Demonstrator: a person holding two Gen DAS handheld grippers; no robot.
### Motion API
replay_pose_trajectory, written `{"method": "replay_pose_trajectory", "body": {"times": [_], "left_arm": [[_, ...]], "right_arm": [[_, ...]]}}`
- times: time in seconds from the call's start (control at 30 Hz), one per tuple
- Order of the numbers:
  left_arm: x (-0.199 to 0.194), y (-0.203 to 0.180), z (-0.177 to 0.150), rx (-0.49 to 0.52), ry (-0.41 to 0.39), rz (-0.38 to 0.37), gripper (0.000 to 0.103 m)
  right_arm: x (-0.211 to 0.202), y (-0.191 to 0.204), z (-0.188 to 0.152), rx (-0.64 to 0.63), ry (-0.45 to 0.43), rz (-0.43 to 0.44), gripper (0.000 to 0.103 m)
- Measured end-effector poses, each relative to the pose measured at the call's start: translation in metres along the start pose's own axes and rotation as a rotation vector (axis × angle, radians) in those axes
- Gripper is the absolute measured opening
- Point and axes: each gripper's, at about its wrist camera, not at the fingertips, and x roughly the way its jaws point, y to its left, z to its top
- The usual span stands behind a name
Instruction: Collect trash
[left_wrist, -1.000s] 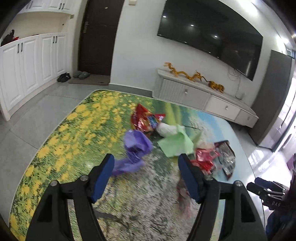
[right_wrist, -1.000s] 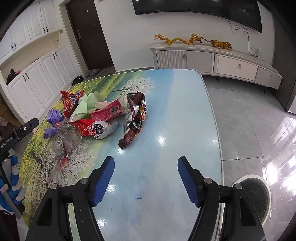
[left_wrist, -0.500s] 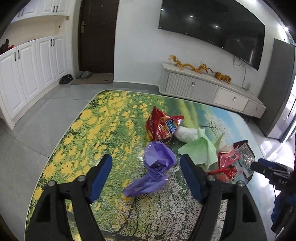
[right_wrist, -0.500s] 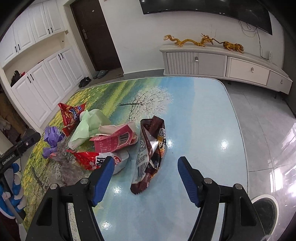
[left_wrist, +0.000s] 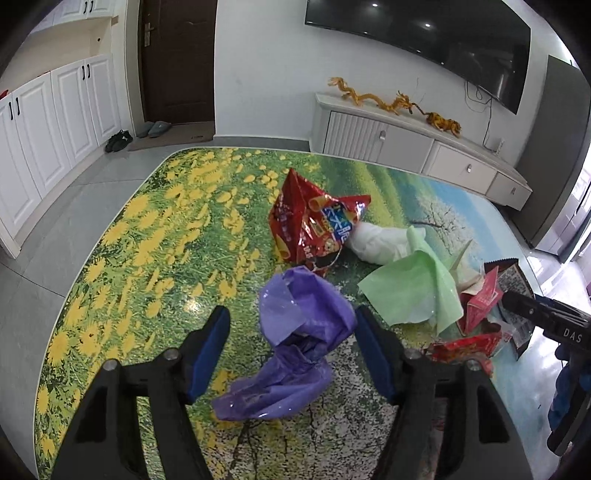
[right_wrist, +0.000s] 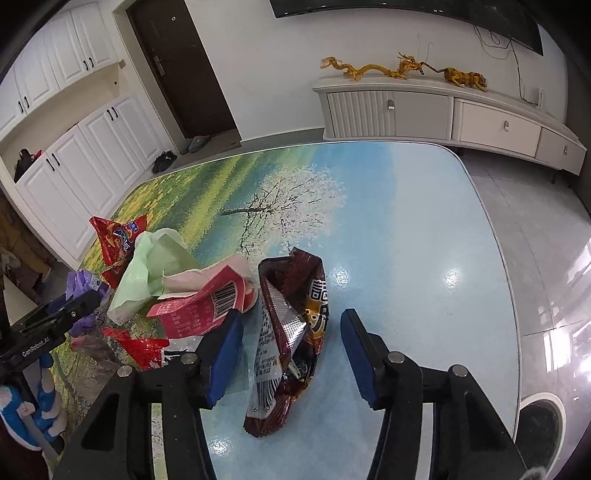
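Trash lies on a table printed with a landscape (left_wrist: 155, 229). My left gripper (left_wrist: 291, 332) is open, its blue pads on either side of a crumpled purple plastic bag (left_wrist: 295, 343). Beyond it lie a red snack bag (left_wrist: 314, 225), white paper (left_wrist: 376, 240) and a green sheet (left_wrist: 413, 291). My right gripper (right_wrist: 291, 339) is open around a dark brown snack wrapper (right_wrist: 291, 332). To its left lie a pink carton (right_wrist: 207, 302), the green sheet (right_wrist: 151, 273) and a red wrapper (right_wrist: 140, 347).
A round bin (right_wrist: 539, 421) stands on the floor at the table's right. A white TV cabinet (right_wrist: 443, 110) with golden dragon figures runs along the far wall. White cupboards (left_wrist: 48, 122) and a dark door (left_wrist: 177, 62) are on the left.
Both grippers have moved forward and down toward the trash. The purple bag now lies between the left pads and the brown wrapper between the right pads.
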Motion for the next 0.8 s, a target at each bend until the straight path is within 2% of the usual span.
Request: {"method": "replay_pose_trajectory", "body": {"times": [0.03,0.1,0.23,0.5,0.67,0.8], "left_arm": [[0.002,0.0,-0.001,-0.004,0.01,-0.004,0.053],[0.005,0.002,-0.001,-0.013,0.022,-0.009,0.042],[0.001,0.004,-0.004,-0.032,0.034,-0.027,0.036],[-0.034,0.005,-0.003,-0.053,-0.025,0.003,0.032],[-0.067,0.001,-0.001,-0.066,-0.086,0.025,0.031],[-0.094,-0.012,0.004,-0.059,-0.131,0.007,0.031]], "right_arm": [[0.0,-0.001,0.0,0.0,0.0,0.0,0.048],[0.0,-0.002,0.0,0.005,0.001,0.005,0.038],[-0.006,-0.002,-0.003,0.0,-0.02,0.002,0.029],[-0.04,-0.002,-0.017,0.012,-0.078,0.018,0.022],[-0.075,-0.003,-0.03,0.019,-0.124,0.034,0.021],[-0.109,-0.008,-0.04,0.025,-0.174,0.033,0.021]]}}
